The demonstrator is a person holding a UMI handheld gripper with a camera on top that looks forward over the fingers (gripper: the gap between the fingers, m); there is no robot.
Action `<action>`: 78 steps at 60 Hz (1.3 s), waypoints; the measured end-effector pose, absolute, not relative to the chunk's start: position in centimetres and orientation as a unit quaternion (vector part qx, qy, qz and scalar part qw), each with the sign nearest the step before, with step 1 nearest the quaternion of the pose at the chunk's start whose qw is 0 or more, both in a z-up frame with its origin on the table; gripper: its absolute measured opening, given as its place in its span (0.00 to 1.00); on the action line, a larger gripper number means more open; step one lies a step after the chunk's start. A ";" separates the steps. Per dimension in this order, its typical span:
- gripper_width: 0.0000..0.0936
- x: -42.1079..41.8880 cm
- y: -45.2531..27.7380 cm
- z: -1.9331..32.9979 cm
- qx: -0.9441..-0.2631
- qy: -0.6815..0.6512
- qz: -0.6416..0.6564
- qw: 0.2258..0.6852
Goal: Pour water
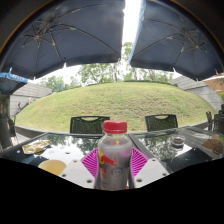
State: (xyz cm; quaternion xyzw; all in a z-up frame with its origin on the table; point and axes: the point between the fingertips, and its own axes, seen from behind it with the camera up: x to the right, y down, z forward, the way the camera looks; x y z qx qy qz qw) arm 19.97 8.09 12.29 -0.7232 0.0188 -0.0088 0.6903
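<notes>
A clear plastic bottle [114, 158] with a red cap and a red-and-white label stands upright between my fingers. My gripper [114, 166] has its pink pads [90, 163] pressed against both sides of the bottle, so it is shut on it. The bottle is held over a glass table [60, 150]. A yellow round object, perhaps a cup or bowl [53, 167], sits on the table left of the left finger.
Two dark chairs [88, 124] stand at the table's far side. Small objects [178, 143] lie on the table at the right. Two large dark umbrellas [70, 35] hang overhead. Beyond is a green lawn [120, 100] with trees.
</notes>
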 end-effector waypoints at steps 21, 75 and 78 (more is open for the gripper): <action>0.47 20.0 7.9 10.7 -0.730 0.001 -0.009 0.684; 0.88 9.3 -18.7 7.9 -0.797 -0.046 0.033 0.601; 0.88 10.0 -19.0 7.6 -0.793 -0.066 0.004 0.605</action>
